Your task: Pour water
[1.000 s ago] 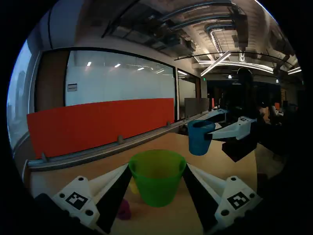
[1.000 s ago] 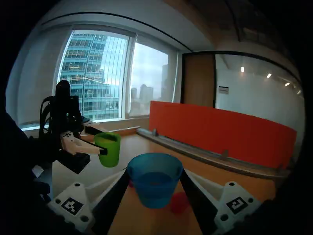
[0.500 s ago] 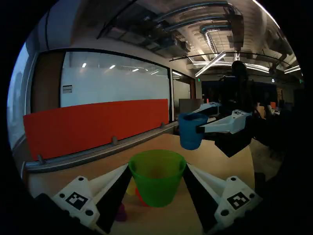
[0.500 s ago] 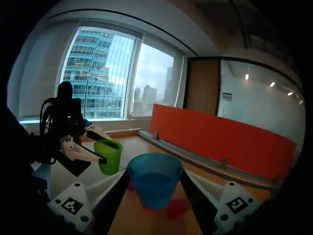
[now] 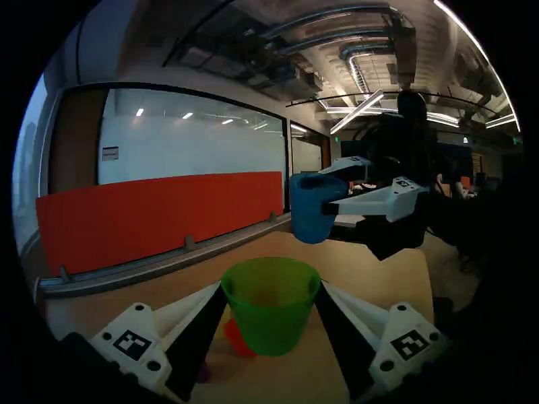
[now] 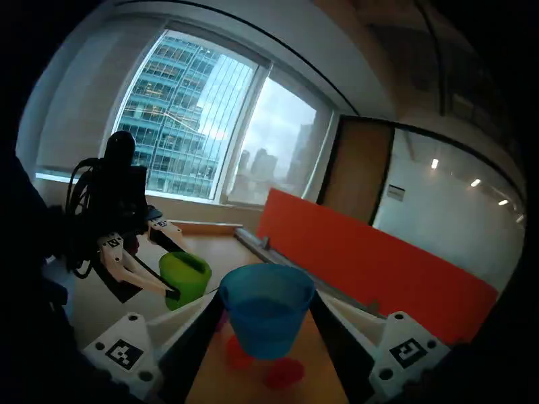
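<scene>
Fingers (image 5: 172, 320) of the left gripper (image 5: 269, 291) clench the green cup (image 5: 271, 313); the right gripper (image 6: 267, 296) grasps the blue cup (image 6: 267, 320), held higher, near it; coded square tags (image 5: 131, 343) on fingers, wall notice (image 5: 108, 153) unreadable

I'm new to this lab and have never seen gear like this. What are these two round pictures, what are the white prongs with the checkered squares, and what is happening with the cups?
There is no robot here. A person holds a two-finger gripper in each hand, and a fisheye camera rides on each one, looking along its fingers. The white prongs are those fingers.

In the left gripper view, the left gripper pinches a green plastic cup. Farther off, the right gripper holds a blue plastic cup in the air.

The right gripper view is the reverse, with the blue cup close up, seemingly holding water, and the green one off to the left.

Below is a wooden tabletop with small red things, too blurred to name.

It looks like a setup for pouring from blue into green.
</scene>
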### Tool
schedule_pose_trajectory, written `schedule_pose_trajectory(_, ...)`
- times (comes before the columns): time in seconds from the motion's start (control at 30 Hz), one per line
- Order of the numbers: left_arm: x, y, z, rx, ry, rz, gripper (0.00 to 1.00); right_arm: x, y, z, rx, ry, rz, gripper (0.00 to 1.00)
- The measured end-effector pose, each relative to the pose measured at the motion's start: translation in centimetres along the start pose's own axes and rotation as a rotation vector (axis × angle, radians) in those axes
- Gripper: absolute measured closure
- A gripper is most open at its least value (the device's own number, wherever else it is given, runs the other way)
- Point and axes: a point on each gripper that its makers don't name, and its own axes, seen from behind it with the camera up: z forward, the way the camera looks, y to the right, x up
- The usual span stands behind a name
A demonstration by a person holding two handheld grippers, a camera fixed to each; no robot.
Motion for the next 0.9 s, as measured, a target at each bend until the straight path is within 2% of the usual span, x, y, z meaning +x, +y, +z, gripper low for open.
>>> schedule_pose_trajectory(0.27,-0.2,0.7,0.3,-0.017,-0.003,0.004,0.13,1.6,0.3,0.3,-0.011,0.007,-0.111,0.09)
schedule_pose_trajectory(0.6,0.2,2.0,0.6,-0.042,0.009,0.006,0.13,3.7,0.5,1.0,-0.007,0.021,-0.212,0.09)
schedule_pose_trajectory(0.9,0.2,2.4,0.9,-0.049,0.012,-0.001,0.13,4.5,0.8,1.7,-0.016,0.013,-0.327,0.09)
